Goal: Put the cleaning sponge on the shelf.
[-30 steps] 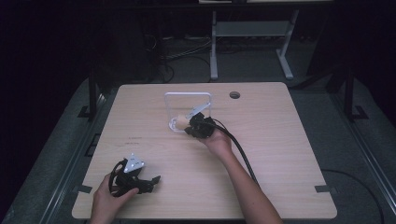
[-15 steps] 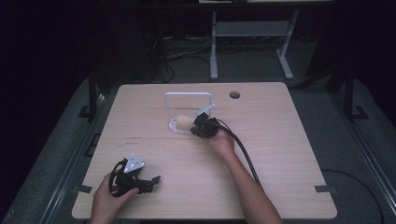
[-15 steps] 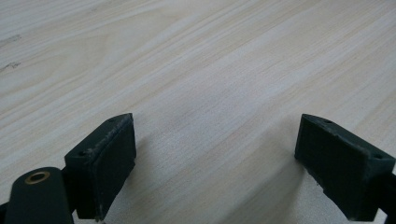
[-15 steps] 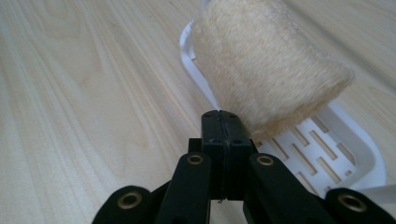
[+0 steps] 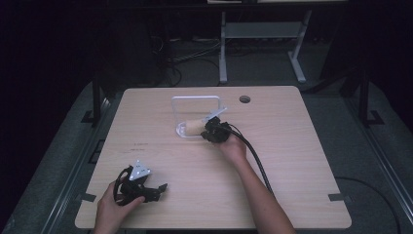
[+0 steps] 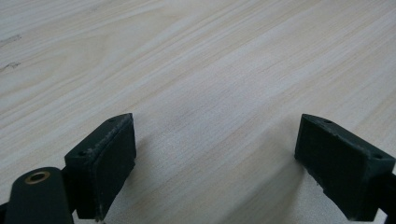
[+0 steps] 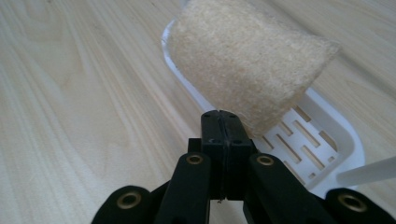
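A tan sponge pad (image 7: 247,65) hangs tilted over the near rim of a white slotted tray (image 7: 327,140). My right gripper (image 7: 223,116) is shut on the pad's lower corner, jaws pressed together. In the high view the tan sponge pad (image 5: 195,127) lies across the white tray (image 5: 181,131), whose upright wire frame rises behind it, with my right gripper (image 5: 208,130) at its right end. My left gripper (image 5: 158,187) rests near the table's front left corner. It is my left gripper (image 6: 224,168) that stands open over bare wood, nothing between the jaws.
The wooden table (image 5: 292,146) has a round cable hole (image 5: 244,99) at the back. The right gripper's black cable (image 5: 255,161) trails along the forearm toward the front. Dark floor and a desk frame (image 5: 263,34) lie beyond the far edge.
My right gripper has drawn back slightly to the right from the tray, and more of the tan pad now shows. The left gripper has stayed put.
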A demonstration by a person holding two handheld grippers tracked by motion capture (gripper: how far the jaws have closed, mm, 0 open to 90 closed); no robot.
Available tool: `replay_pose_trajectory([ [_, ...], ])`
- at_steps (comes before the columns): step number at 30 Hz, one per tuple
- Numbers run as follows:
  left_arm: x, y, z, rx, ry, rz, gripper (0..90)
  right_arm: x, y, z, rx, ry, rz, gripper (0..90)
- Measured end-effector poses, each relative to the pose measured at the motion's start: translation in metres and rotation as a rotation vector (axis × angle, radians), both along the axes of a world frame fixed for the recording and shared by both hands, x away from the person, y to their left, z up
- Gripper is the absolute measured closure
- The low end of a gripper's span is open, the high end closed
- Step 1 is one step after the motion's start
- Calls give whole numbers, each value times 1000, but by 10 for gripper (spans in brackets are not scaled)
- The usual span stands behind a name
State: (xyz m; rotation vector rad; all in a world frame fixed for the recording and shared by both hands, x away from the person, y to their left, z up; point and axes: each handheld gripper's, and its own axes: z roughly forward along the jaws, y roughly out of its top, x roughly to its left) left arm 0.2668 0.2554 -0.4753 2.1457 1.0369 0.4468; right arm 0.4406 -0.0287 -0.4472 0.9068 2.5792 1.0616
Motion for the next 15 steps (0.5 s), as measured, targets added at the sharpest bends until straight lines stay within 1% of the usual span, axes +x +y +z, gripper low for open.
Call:
replay_pose_trajectory([
  [4,0,0,0,1,1,-1,118,-5,-1,3,9,-4,12,887],
  [7,0,0,0,2,1,-2,118,-10,-5,7,25,0,18,844],
  [9,0,0,0,4,2,-3,118,-16,-9,10,34,1,18,774],
  [11,0,0,0,3,1,-1,118,-21,-14,14,30,-5,22,714],
  [12,0,0,0,-1,0,1,118,-24,-16,15,31,-7,22,671],
  [13,0,0,0,4,1,0,118,-26,-20,17,25,-9,21,607],
  [14,0,0,0,7,0,-3,118,-28,-22,18,26,-4,15,570],
  [15,0,0,0,7,0,-4,118,-31,-25,19,30,4,10,514],
])
